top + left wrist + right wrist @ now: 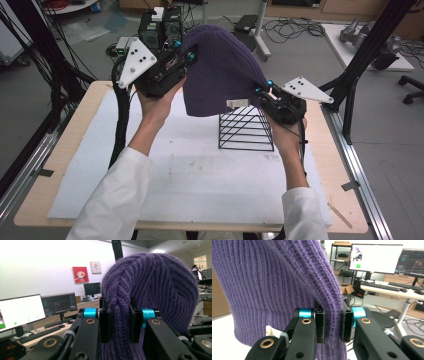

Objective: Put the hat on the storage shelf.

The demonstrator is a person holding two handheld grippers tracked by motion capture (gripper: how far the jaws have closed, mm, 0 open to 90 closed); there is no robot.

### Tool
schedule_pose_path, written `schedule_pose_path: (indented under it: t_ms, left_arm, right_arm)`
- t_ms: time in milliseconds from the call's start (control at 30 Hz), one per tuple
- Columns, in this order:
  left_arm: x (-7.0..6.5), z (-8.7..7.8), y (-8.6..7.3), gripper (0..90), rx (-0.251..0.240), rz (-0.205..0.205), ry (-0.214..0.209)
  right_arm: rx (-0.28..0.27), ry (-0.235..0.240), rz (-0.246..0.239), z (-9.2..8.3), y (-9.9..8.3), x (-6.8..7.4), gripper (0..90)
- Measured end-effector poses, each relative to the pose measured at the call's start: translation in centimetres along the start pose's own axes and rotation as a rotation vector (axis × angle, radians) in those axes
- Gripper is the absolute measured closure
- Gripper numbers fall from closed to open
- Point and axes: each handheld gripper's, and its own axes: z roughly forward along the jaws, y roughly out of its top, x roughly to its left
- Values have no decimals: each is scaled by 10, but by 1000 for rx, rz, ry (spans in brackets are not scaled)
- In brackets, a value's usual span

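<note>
A purple knitted beanie (220, 70) hangs in the air above the table, stretched between both grippers. My left gripper (189, 54) is shut on the hat's left edge; in the left gripper view the knit (150, 285) is pinched between the two black pads (105, 322). My right gripper (261, 90) is shut on the hat's right edge, and in the right gripper view the purple fabric (274, 277) is clamped between its pads (347, 325). A white label (238, 103) dangles at the hat's lower rim. Below it stands a black wire rack (246, 128).
The table (65, 150) carries a white mat (200, 175) under the rack. Black frame posts (367, 50) rise at the right and left. Equipment and cables (160, 25) lie on the floor beyond the far edge. Monitors (22, 310) stand on a desk in the background.
</note>
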Motion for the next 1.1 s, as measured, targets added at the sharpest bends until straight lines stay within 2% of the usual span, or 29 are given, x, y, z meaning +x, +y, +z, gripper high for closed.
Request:
schedule_pose_path:
  t_ms: [233,467,867,1000,1100]
  left_arm:
    - [-16,18,-9,762,21,21,-3]
    - [-24,31,-23,760,52,40,-6]
    - [-37,40,-40,756,89,55,-28]
    - [-42,42,-49,756,120,79,-44]
    - [-47,44,-56,755,132,80,-50]
  right_arm:
    - [13,-51,-14,-7,-10,-14,791]
    - [38,-76,26,-6,-31,-26,792]
    - [90,-93,56,-8,-51,-31,792]
    - [107,-103,81,-11,-61,-35,792]
    - [127,-111,101,-12,-69,-37,792]
